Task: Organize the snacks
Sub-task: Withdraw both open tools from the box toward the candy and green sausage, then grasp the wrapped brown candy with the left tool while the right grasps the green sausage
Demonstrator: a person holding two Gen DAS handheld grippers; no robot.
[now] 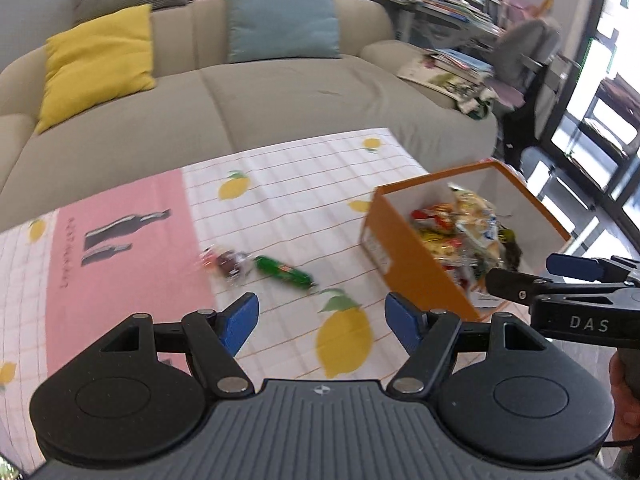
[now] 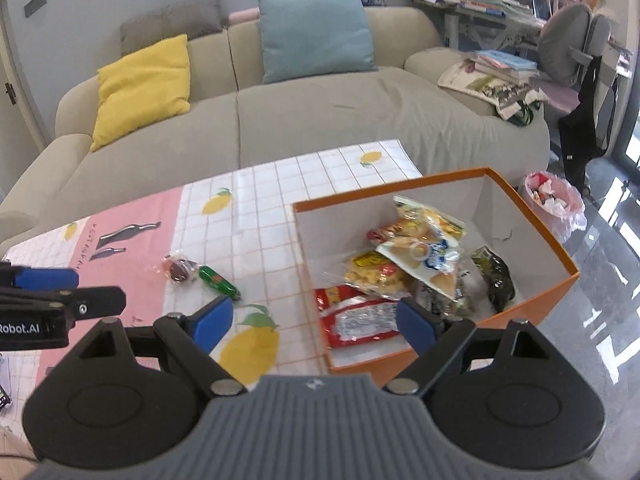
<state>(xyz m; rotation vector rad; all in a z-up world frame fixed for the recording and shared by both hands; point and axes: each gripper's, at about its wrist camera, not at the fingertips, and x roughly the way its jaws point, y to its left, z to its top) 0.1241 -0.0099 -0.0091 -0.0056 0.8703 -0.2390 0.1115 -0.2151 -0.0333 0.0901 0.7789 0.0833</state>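
- Hovering above the desk [image 1: 304, 184], the left tool [image 1: 322, 320] is spread wide with nothing between its blue pads; the right tool [image 2: 314, 322] is likewise released and empty, near the orange box [image 2: 532, 220].
- Two loose snacks lie on the lemon-print cloth, left of the box: a green wrapped candy [image 1: 284, 272] and, just beside it on the left, a brown-red sweet in clear wrap [image 1: 226, 262]. They look close to touching at their twisted ends.
- Both should be very light, with crinkly, slippery film. The green one reads as a firm little cylinder, so a pinch across its middle looks safest. The brown one looks softer, with loose flaring wrap that could slide out of a shallow hold; its body is the better place to take hold.
- The box already holds a pile of soft packets [image 2: 416, 260], with free room on its left side.
- The near box wall stands between the candies and the pile, and the two tools sit close together, so they could bump.
- A sofa [image 2: 320, 120] with cushions lies beyond, well apart.
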